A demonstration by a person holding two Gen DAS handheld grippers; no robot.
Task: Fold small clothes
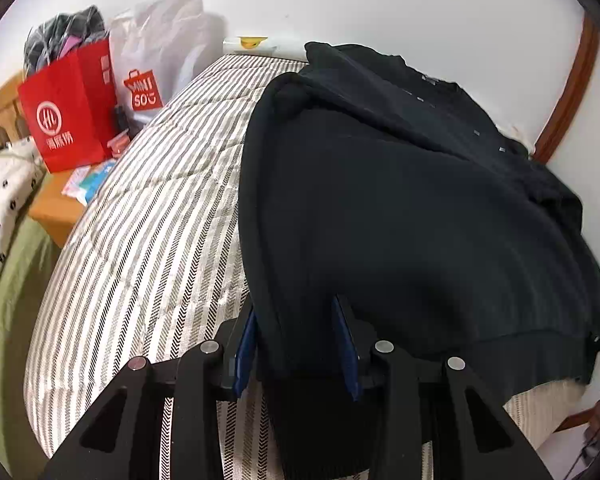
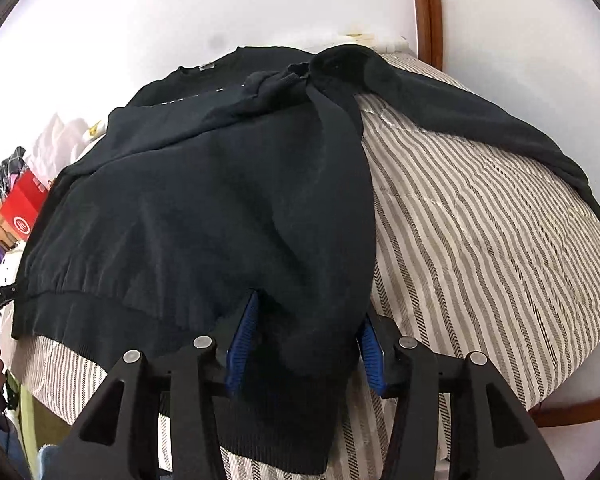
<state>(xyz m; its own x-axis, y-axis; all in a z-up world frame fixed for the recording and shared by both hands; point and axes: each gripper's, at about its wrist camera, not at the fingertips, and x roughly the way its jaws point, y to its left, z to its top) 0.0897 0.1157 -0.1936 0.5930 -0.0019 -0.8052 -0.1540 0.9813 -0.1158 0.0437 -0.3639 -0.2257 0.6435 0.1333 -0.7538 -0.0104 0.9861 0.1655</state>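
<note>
black knit sweater (image 1: 400, 216) lies on striped quilted bedding (image 1: 148, 216); left gripper (image 1: 300, 344) and right gripper (image 2: 304, 336) each clamp its ribbed hem, likely mid-fold. next: carry hem toward collar.

Sweater (image 1: 400, 220) on mattress (image 1: 140, 220); bags (image 1: 72, 112) beyond left edge.

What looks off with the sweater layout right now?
The black sweater isn't flat: fabric is bunched near the collar, and one sleeve trails loose across the striped mattress.
</note>
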